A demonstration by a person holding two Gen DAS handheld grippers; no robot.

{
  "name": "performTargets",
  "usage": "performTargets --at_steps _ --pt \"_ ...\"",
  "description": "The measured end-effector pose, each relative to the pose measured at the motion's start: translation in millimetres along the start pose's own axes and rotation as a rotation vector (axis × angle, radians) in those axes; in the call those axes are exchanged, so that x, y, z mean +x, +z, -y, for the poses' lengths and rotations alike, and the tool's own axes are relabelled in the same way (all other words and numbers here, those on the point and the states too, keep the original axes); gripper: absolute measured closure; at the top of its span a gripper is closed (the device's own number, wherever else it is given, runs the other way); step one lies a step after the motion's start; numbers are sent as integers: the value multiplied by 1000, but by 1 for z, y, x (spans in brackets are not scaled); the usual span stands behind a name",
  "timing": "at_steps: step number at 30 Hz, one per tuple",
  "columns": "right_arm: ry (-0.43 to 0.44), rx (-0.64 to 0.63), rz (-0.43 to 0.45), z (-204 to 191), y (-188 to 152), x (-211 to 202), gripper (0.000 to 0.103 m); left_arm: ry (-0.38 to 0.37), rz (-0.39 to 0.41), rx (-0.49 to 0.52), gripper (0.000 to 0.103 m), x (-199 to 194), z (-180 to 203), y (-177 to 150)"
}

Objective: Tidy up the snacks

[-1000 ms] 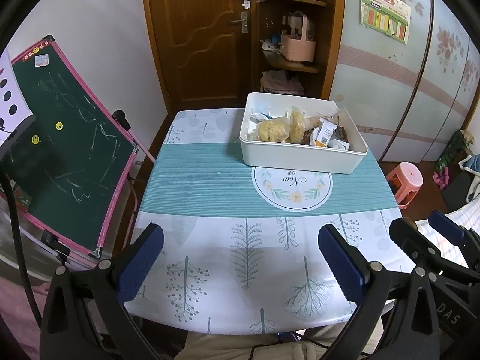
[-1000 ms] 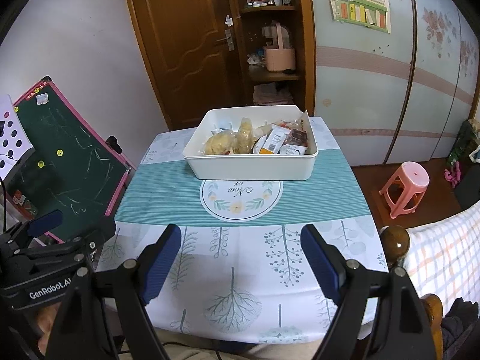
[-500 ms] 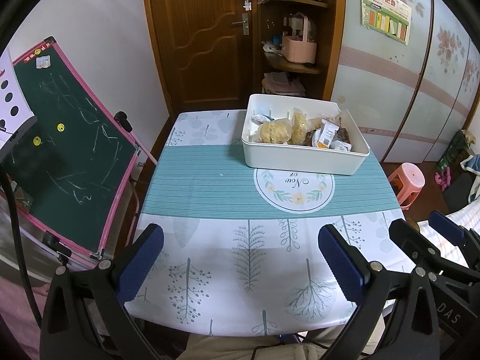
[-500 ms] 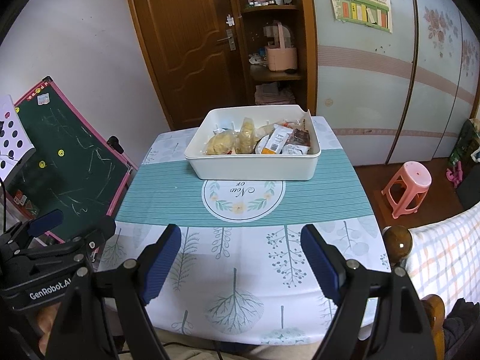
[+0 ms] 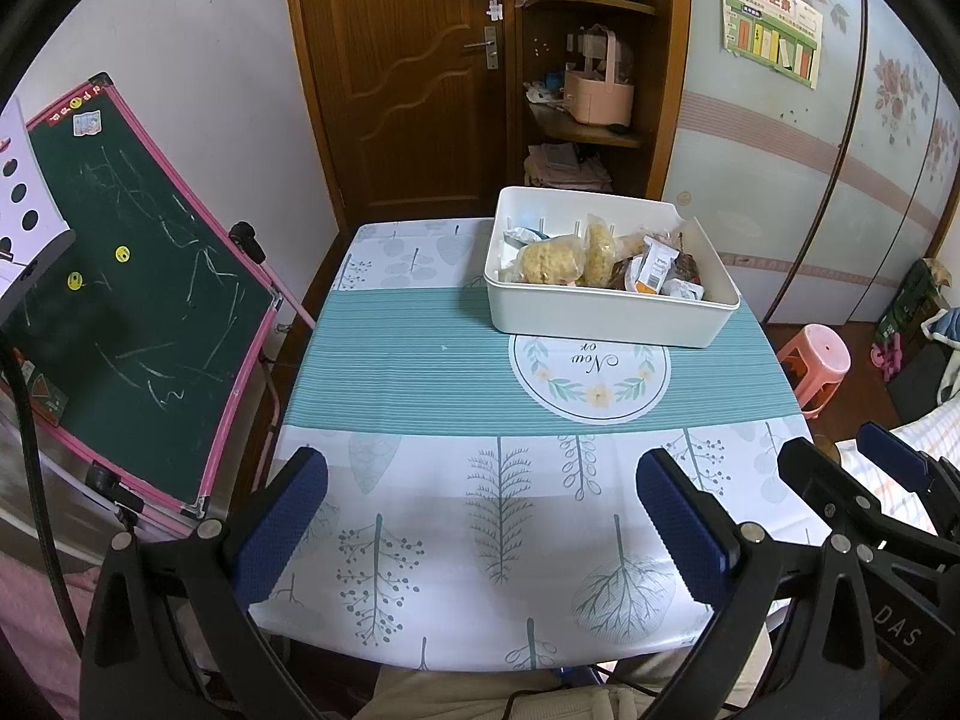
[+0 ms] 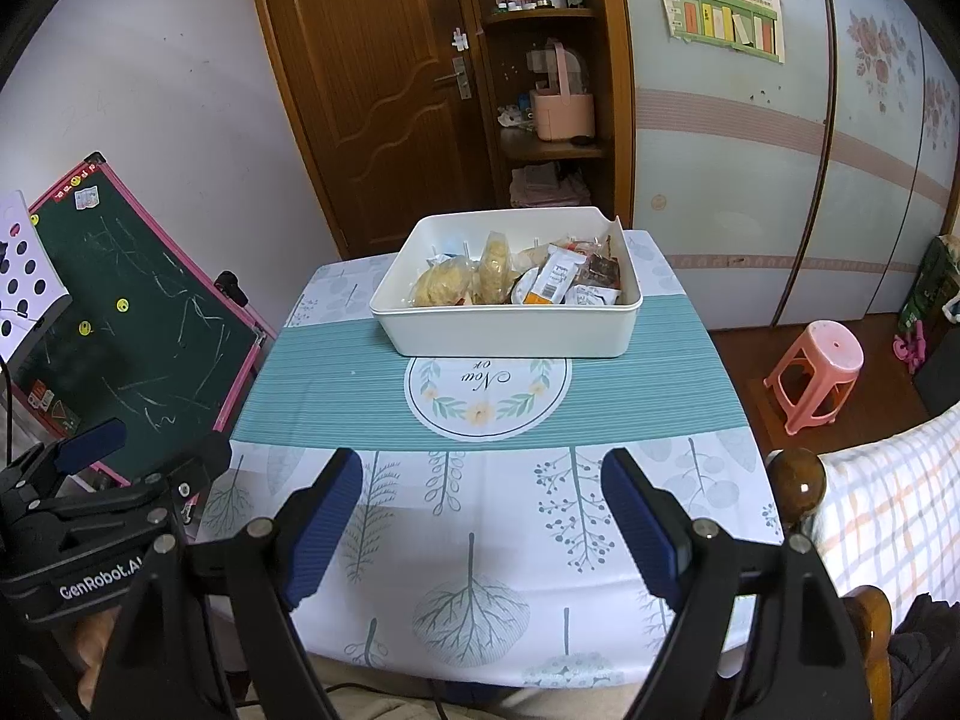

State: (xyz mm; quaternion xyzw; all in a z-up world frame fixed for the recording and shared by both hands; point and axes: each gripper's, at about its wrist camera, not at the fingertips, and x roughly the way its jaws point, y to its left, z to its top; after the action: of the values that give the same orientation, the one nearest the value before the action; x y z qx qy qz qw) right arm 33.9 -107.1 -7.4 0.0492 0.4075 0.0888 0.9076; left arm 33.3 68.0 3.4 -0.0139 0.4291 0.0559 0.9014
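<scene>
Left wrist view: both grippers hang above the near edge of the table, nothing in either.

Black left gripper [image 5: 480,480] with blue pads gapes wide and empty; black right gripper [image 6: 480,480] likewise spread and empty; white rectangular plastic bin [image 6: 510,330] sits at the far side of the leaf-printed tablecloth [image 6: 480,540], well apart from both; wrapped snacks [image 6: 516,279] lie piled inside it.

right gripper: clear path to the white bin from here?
Probably yes. The right gripper hangs over the table's near edge with its jaws open and empty, and only bare tablecloth lies between it and the white bin, whose top is open.
</scene>
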Motion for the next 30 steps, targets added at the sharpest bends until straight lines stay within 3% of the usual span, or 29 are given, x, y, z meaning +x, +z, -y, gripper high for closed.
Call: performTargets --at_steps 30 --pt "1 7 3 0 -3 0 20 5 -2 9 1 2 -2 -4"
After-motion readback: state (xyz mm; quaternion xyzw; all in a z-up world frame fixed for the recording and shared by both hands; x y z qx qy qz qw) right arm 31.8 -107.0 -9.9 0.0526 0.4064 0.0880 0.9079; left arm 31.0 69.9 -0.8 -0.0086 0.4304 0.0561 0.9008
